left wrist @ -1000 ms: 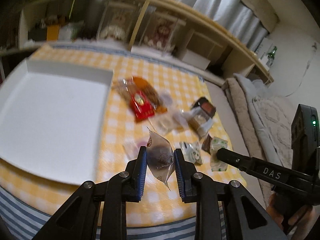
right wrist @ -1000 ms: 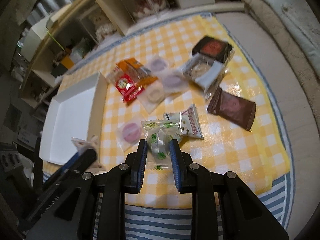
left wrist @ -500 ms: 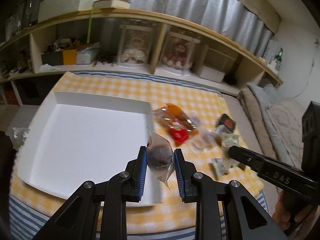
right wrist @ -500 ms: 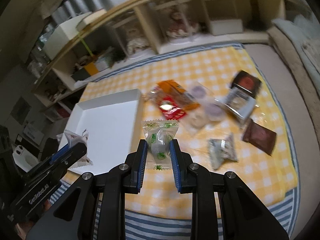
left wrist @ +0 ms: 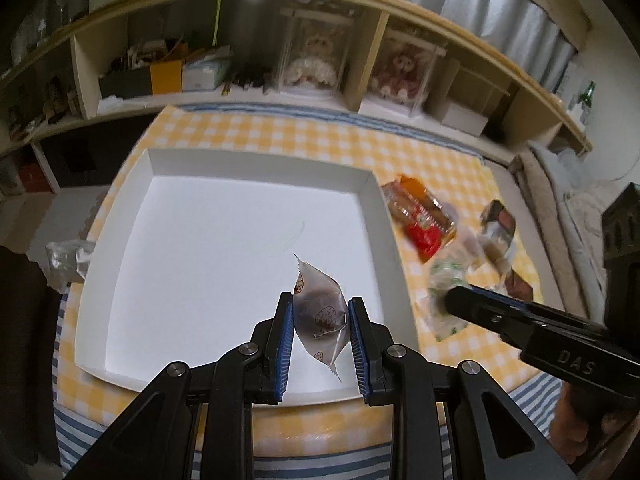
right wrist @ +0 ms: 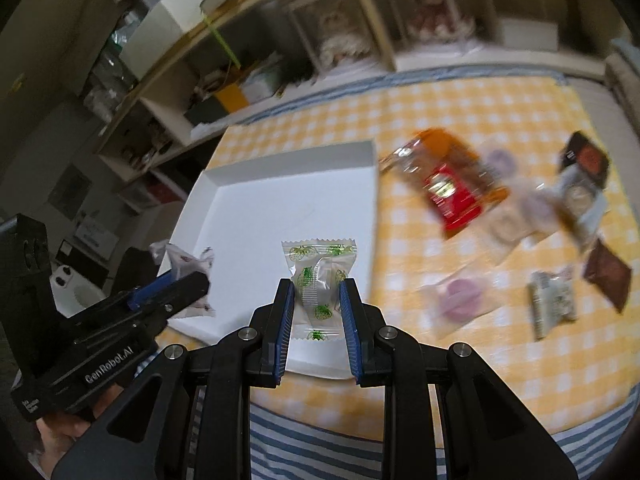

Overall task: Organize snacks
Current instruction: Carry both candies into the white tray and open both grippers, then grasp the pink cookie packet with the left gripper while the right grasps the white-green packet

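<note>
My left gripper (left wrist: 320,312) is shut on a clear strawberry-print snack packet (left wrist: 320,308) with a dark filling, held above the front right part of the empty white tray (left wrist: 224,240). My right gripper (right wrist: 317,296) is shut on a clear green-strawberry-print candy packet (right wrist: 318,276), held above the tray's (right wrist: 256,216) front right edge. The left gripper also shows in the right wrist view (right wrist: 176,288) at lower left, with its packet (right wrist: 188,264). The right gripper shows in the left wrist view (left wrist: 452,300) right of the tray.
Loose snacks lie on the yellow checked cloth (right wrist: 460,112) right of the tray: a red-orange cracker pack (right wrist: 448,176), round purple sweets (right wrist: 460,294), dark brown packets (right wrist: 608,272) and a small green-white pack (right wrist: 554,308). Shelves (left wrist: 360,60) stand behind. Bedding (left wrist: 560,208) lies far right.
Both grippers have moved left from over the snack pile to above the white tray, each still holding its packet.
</note>
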A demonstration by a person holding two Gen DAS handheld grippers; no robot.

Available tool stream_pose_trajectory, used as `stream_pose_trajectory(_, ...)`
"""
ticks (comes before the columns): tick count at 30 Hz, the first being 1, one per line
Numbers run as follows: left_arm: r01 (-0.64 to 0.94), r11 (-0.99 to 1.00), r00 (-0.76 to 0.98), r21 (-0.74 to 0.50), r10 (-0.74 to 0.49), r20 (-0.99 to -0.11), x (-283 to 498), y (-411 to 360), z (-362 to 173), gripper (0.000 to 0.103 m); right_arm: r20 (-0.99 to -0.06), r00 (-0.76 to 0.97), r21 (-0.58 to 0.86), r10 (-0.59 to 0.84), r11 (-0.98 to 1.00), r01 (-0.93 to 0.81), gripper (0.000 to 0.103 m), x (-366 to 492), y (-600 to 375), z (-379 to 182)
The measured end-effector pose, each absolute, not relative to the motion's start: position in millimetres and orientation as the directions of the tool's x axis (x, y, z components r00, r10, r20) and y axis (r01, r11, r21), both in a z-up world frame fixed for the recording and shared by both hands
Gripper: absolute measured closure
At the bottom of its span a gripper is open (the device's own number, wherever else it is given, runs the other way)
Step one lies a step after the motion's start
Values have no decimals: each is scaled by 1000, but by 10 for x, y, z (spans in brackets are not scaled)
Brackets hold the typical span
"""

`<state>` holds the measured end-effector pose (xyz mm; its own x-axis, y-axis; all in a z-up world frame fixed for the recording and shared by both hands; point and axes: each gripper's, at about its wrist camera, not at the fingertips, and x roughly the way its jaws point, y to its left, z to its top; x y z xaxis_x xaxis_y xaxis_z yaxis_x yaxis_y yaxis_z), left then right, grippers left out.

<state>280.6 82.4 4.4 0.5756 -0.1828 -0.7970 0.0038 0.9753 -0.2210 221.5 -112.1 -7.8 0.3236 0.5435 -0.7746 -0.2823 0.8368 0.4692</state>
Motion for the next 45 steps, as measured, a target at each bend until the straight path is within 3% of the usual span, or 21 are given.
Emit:
stream_pose_trajectory(9,-27,979,535,-200,-155,-831,3082,939,-153,75,-777,254,517,576,814,-266,77,2323,-893,-433)
stream_pose_trajectory(13,-46,981,532,-191,-137,-835,3122,917,-183,47,-781,245,521,574,816,-250,73,2334,-895,-479)
stream_pose_trajectory(15,-50,982,533,-183,-129,-836,3119,904,-187,42,-791,248,506,560,826,-250,63,2313,-920,-484)
stream_pose_trajectory(22,-55,992,527,-113,-68,-847,3006,850,-178,7,-816,262,452,515,851,-266,31,2228,-1038,-462)
stream_pose_trajectory(24,-63,993,527,-97,-50,-849,2969,857,-161,0,-826,269,430,496,862,-270,16,2200,-1064,-444)
stream_pose_trajectory(26,-70,994,525,-85,-35,-850,2930,851,-132,0,-831,283,409,479,871,-272,1,2185,-1077,-421)
stream_pose_trajectory(45,-55,997,615,-61,-14,-788,2600,841,290,0,-829,399,286,391,911,-298,0,2006,-1215,-40)
